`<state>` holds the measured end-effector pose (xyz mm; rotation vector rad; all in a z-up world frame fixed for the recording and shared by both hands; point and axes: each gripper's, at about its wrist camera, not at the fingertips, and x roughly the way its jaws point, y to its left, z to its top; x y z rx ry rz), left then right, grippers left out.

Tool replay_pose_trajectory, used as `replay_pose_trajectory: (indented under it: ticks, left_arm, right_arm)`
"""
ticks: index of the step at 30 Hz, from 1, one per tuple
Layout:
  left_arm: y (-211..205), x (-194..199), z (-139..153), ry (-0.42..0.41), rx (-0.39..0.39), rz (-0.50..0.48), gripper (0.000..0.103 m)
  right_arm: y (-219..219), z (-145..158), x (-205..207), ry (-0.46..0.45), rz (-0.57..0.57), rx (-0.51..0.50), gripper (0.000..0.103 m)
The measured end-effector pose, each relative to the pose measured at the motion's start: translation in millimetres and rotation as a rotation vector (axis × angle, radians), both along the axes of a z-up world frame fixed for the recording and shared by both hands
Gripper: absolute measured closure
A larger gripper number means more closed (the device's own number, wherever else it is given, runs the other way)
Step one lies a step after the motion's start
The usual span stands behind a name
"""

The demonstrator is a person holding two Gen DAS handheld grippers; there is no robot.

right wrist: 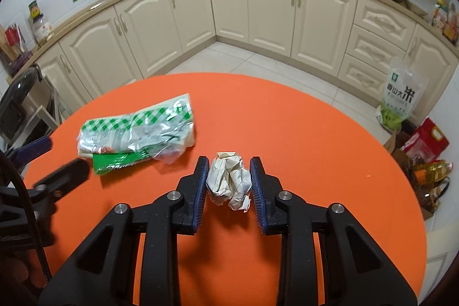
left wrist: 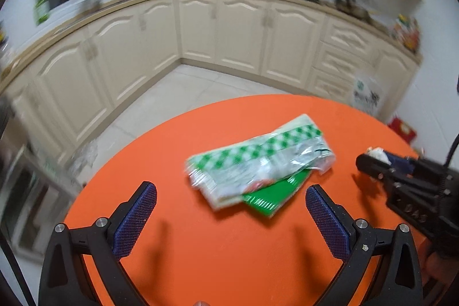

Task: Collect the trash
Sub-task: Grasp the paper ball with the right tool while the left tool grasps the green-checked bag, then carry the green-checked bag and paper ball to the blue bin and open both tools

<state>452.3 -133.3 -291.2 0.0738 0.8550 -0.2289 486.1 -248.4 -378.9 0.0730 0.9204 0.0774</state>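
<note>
Right tongs (right wrist: 229, 185) point steeply down, pads pressed on both sides; left tongs (left wrist: 231, 222) spread wide, empty.

Open orange desk (right wrist: 301, 134) to the right of and beyond the paper wad (right wrist: 229, 181): nothing there to block a pass. Bare strip between the wad and the wrappers (right wrist: 137, 134), wide enough to pass. Wrappers heaped left of centre, lying just ahead of the wide-spread left hand-held gripper (left wrist: 231, 215). Right hand-held gripper (right wrist: 229, 185) closed around the wad, filling the near middle. Near desk edge free between the two. Floor (right wrist: 258, 62) beyond the desk clear up to the cabinets (right wrist: 269, 10); rice bag (right wrist: 400, 99) standing far right.
</note>
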Motion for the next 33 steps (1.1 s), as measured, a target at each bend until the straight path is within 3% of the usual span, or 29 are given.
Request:
replay_pose_trajectory:
  ticks: [8, 13, 17, 19, 24, 33]
  left_arm:
    - [-46, 78, -29, 0.028, 0.189, -0.234, 0.001]
    - [-44, 119, -37, 0.084, 0.066, -0.243, 0.006]
    - [-41, 127, -38, 0.043, 0.038, -0.258, 0.032]
    - [-42, 130, -42, 0.029, 0.048, -0.248, 0.034]
    - [-41, 130, -52, 0.043, -0.011, -0.229, 0.037]
    - [-26, 86, -43, 0.049, -0.089, -0.22, 0.037]
  right_arm:
    - [-13, -3, 11, 0.01, -0.017, 0.019, 0.075]
    - [-11, -7, 15, 0.02, -0.016, 0.025, 0.075]
    - [-11, -12, 14, 0.018, -0.024, 0.027, 0.075]
    - [-12, -12, 13, 0.016, -0.028, 0.037, 0.075]
    - [-19, -9, 3, 0.015, -0.037, 0.034, 0.075]
    - [-34, 7, -29, -0.006, -0.072, 0.025, 0.075]
